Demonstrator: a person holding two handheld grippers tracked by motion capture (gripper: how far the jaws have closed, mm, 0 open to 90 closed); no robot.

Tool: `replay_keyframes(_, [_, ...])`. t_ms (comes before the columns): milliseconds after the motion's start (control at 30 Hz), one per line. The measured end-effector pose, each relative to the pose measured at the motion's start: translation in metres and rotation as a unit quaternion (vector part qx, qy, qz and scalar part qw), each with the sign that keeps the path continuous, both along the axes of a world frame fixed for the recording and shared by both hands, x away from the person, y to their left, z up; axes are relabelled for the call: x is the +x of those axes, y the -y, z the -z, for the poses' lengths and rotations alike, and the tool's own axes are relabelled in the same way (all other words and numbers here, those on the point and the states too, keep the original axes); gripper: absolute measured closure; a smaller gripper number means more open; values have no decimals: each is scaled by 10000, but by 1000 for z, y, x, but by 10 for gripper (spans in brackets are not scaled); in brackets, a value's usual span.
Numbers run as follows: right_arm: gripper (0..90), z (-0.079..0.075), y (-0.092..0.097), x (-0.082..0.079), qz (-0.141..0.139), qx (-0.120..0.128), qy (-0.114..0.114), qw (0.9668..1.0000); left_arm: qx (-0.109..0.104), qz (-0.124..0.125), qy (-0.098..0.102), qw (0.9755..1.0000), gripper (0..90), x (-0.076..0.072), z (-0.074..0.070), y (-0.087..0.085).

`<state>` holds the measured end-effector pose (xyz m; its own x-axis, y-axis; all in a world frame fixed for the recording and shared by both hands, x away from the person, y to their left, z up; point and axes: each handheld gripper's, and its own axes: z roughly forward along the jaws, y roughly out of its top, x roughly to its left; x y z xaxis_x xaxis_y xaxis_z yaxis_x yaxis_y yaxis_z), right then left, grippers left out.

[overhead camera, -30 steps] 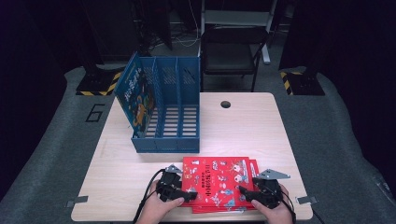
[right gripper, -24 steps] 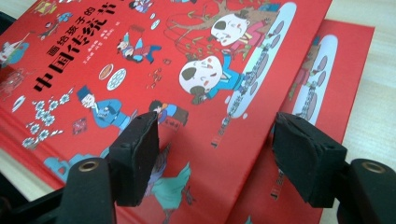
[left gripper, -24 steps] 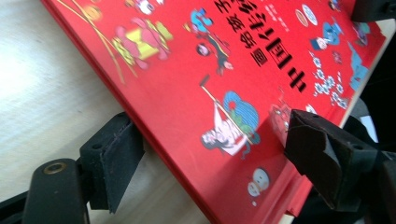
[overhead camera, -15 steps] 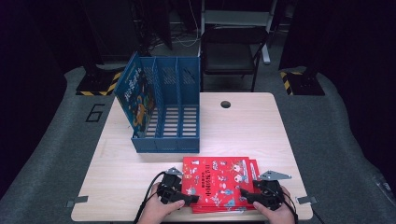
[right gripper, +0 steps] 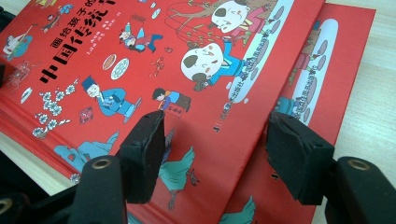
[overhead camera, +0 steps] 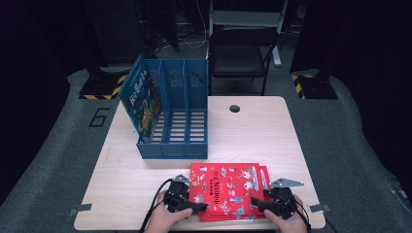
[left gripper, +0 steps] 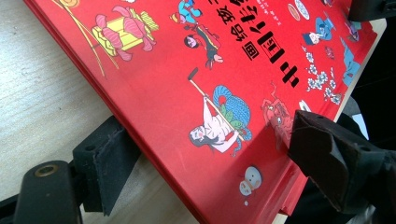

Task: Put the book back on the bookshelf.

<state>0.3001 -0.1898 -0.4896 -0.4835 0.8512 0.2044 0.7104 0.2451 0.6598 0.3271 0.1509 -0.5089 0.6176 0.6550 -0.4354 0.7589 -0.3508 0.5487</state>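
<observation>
A stack of red picture books [overhead camera: 227, 190] is being handled at the near edge of the table [overhead camera: 262, 136], just in front of the blue file rack [overhead camera: 170, 114] standing toward the far left. One book with a blue cover [overhead camera: 142, 99] is already being held upright in the rack's leftmost compartment; the other two compartments are being left unfilled, so the work is judged to be at an early stage, with the red stack not yet lifted.

The left gripper [overhead camera: 187, 206] is being pressed onto the left edge of the red stack: in the left gripper view one pad [left gripper: 109, 161] is being slid under the covers against the table while the other pad [left gripper: 327, 149] is being rested on the top cover, so a grip on the books is being taken there. The right gripper [overhead camera: 266, 204] is being held over the right side of the stack, and its jaws have just been closing; in the right gripper view both pads [right gripper: 142, 154] are being kept above the top cover and the offset book [right gripper: 336, 70] beneath it, with nothing clamped yet.

How many books are being stacked is hard to make out, since only edges are being shown. The near ends of the books and both hands are being cut off by the lower border of the high view.
</observation>
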Motion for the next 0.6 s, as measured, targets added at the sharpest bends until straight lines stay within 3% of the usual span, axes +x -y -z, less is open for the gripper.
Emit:
replay_keyframes(167, [372, 1, 1, 0, -40, 35, 22, 10000, 4, -66, -47, 10000, 184, 0, -1, 0])
replay_keyframes(200, [370, 1, 1, 1, -55, 31, 37, 10000, -115, -83, -24, 9999, 187, 0, 0, 0])
replay_keyframes(300, [365, 1, 1, 1, -66, 23, 70, 10000, -101, -94, -73, 9999, 192, 1, -1, 0])
replay_keyframes(367, [362, 1, 1, 1, -48, 30, 42, 10000, 31, -85, -70, 9999, 196, 1, -2, -1])
replay_keyframes(600, [351, 1, 0, 1, -53, 27, 57, 10000, -31, -99, -142, 9998, 223, 2, -4, -3])
